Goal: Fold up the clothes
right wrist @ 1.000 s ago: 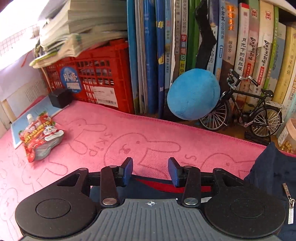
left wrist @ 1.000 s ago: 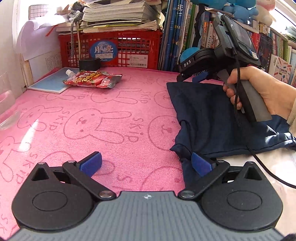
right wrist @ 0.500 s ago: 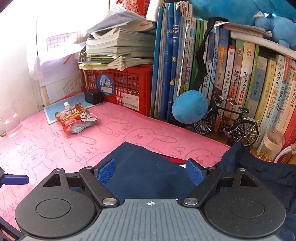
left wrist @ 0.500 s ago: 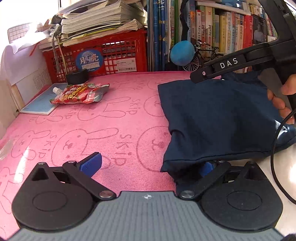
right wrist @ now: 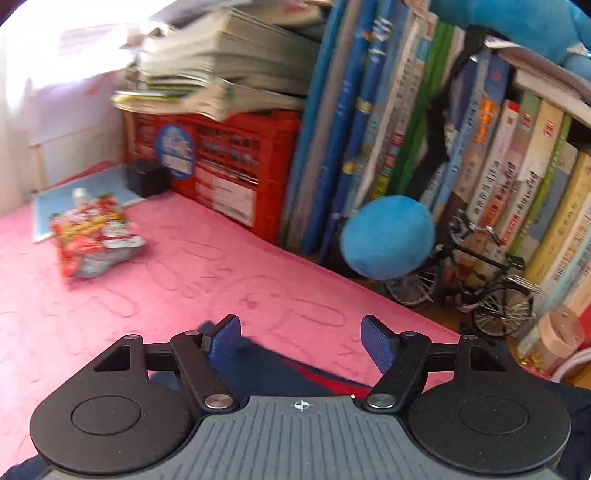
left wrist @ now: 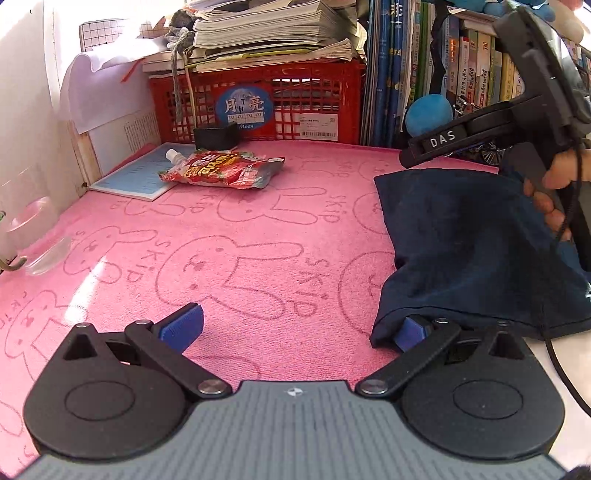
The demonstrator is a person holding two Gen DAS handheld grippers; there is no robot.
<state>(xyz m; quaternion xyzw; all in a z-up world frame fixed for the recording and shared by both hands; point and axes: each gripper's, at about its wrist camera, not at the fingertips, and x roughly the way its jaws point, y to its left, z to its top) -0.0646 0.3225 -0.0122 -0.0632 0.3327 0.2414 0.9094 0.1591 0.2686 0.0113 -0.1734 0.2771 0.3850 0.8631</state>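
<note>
Navy cloth (left wrist: 476, 251) looks soft, light and limp on the tabletop (left wrist: 236, 266); corners and hems suit gripping best. Left tool (left wrist: 295, 328) stands wide open, one pad tucked under the near corner; right tool (right wrist: 301, 339), having just narrowed slightly, gapes above it, holding nothing.

Left gripper (left wrist: 295, 326): matt black plastic arms, ribbed grey plastic body, shiny metal pivot pins, blue pads w/ fine ribbed texture. Right gripper (right wrist: 301, 341) same build. Under both, pink towel (left wrist: 229, 236) on the table: looped terry cloth, fuzzy, matt, bunny outlines pressed in. Right of the left gripper, navy garment (left wrist: 469, 236): soft matt knit cloth, its edge draped over the right pad. Ahead-left of it, snack pouch (left wrist: 225, 170): glossy crinkled foil-plastic. Behind that, red crate (left wrist: 266, 99): hard plastic lattice w/ paper labels, stacked paper books (left wrist: 269, 29) on top. Ahead of the right gripper, blue ball (right wrist: 388, 236): plush, fuzzy; toy bicycle (right wrist: 480, 284): thin metal-looking frame & spokes.
</note>
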